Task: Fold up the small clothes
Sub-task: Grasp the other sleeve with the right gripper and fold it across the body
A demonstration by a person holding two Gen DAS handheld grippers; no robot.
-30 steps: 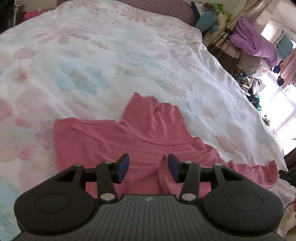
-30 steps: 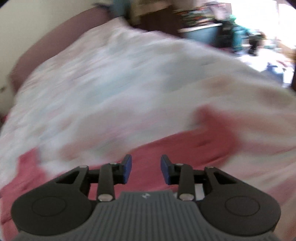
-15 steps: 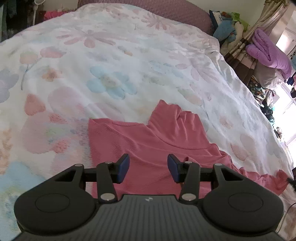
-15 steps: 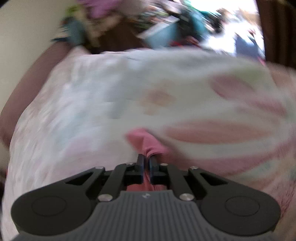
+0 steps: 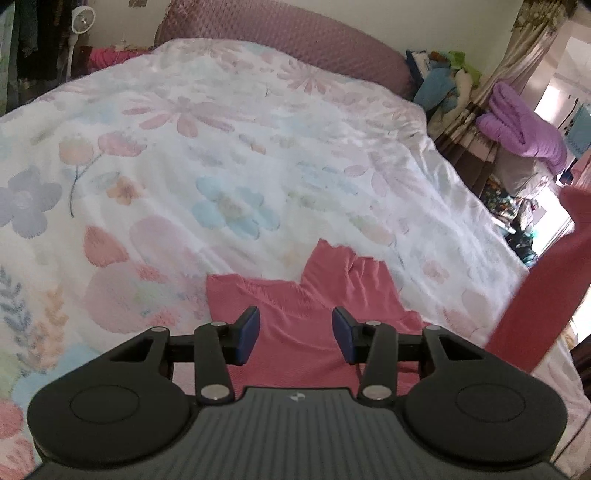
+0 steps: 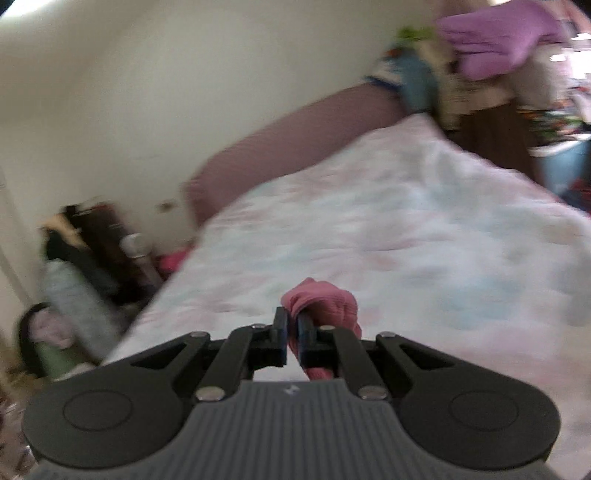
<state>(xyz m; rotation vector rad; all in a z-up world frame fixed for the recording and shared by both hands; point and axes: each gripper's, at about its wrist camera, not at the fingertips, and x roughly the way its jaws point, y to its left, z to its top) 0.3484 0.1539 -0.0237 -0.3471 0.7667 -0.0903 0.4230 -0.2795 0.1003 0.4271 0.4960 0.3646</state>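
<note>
- Left wrist view: left gripper (image 5: pixel 295 334), blue-padded fingers (image 5: pixel 248 334) set apart and narrowing slightly, nothing pressed between the pads; pink cloth shows through the gap, lying on the bed beyond them.
- Pink garment (image 5: pixel 295 314): ribbed knit top, spread on the floral bedspread (image 5: pixel 221 166) at the near side of the bed; high collar pointing toward the headboard (image 5: pixel 295 40); one shoulder edge squared off at left.
- Sleeve of the same garment (image 5: pixel 543 295): raised off the bed at the right edge of the left wrist view, running upward as a taut pink band.
- Right wrist view (heavily blurred): right gripper (image 6: pixel 291 332), jaws clamped on a bunched end of the pink garment (image 6: pixel 325 302); cloth bulges above and to the right of the fingertips, and a strip hangs below between the fingers.
- Bedspread, right wrist view (image 6: pixel 406 240): white with pale flowers, below and beyond the clamped cloth.
- Surroundings: purple blanket (image 5: pixel 524 129) on a pile beyond the far right corner of the bed; small white fan (image 5: pixel 83 20) at upper left; cream wall (image 6: pixel 184 92) behind the headboard.
</note>
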